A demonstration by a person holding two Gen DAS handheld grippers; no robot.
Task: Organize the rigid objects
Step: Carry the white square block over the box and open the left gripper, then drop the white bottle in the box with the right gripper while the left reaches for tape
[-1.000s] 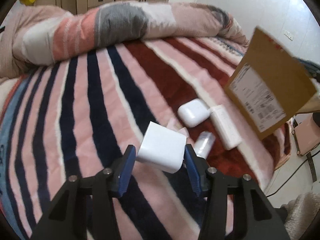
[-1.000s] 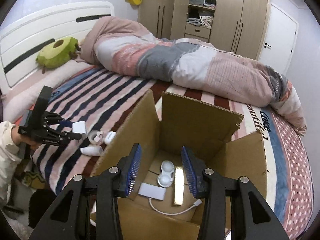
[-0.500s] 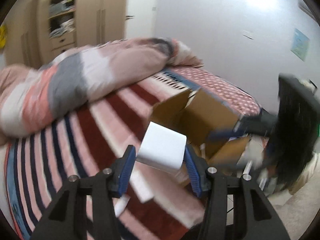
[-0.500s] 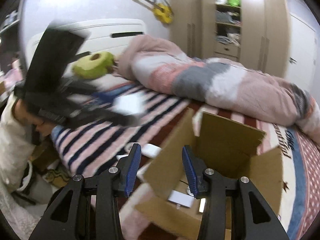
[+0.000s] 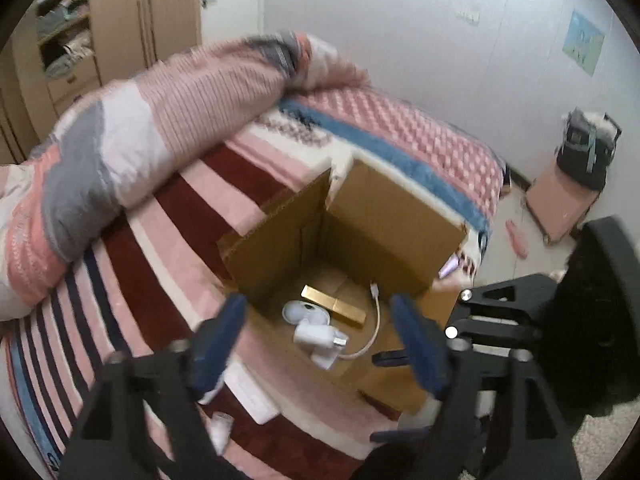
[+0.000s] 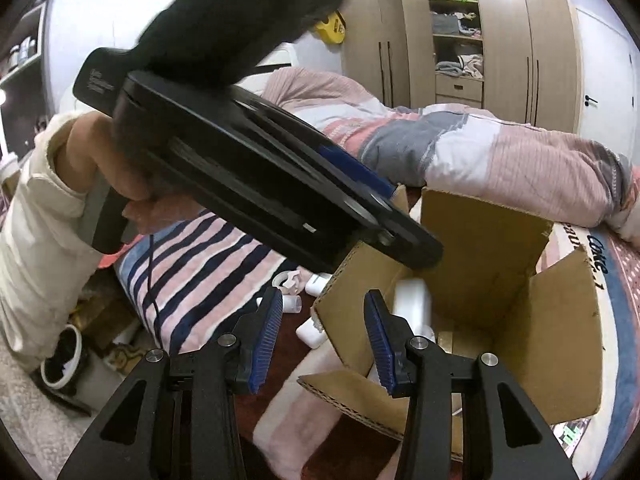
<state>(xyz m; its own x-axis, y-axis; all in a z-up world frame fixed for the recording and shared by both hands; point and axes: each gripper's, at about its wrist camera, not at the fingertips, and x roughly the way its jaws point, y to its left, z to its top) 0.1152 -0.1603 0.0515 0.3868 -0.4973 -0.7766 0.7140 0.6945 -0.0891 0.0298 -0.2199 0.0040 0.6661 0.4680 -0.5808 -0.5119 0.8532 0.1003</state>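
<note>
Left gripper (image 5: 320, 340) stands above the cardboard box (image 5: 392, 224), jaws apart and empty. A white charger block (image 6: 412, 304), blurred, lies inside the box just below it. Right gripper (image 6: 322, 336), jaws apart and empty, straddles the box's near-left wall. Remaining white items (image 6: 310, 334) lie on the striped blanket (image 6: 208, 256), nearer the left.

charger (image 5: 318, 336) in box (image 5: 392, 216); box on bed (image 5: 168, 248)

- From the left wrist we look steeply down, close above the open cardboard box (image 5: 384, 224) on the bed (image 5: 168, 216).
- From the right wrist we face across the bed toward the wardrobe (image 6: 460, 40), beside the box (image 6: 500, 280).
- We share the box and duvet (image 5: 120, 144).
</note>
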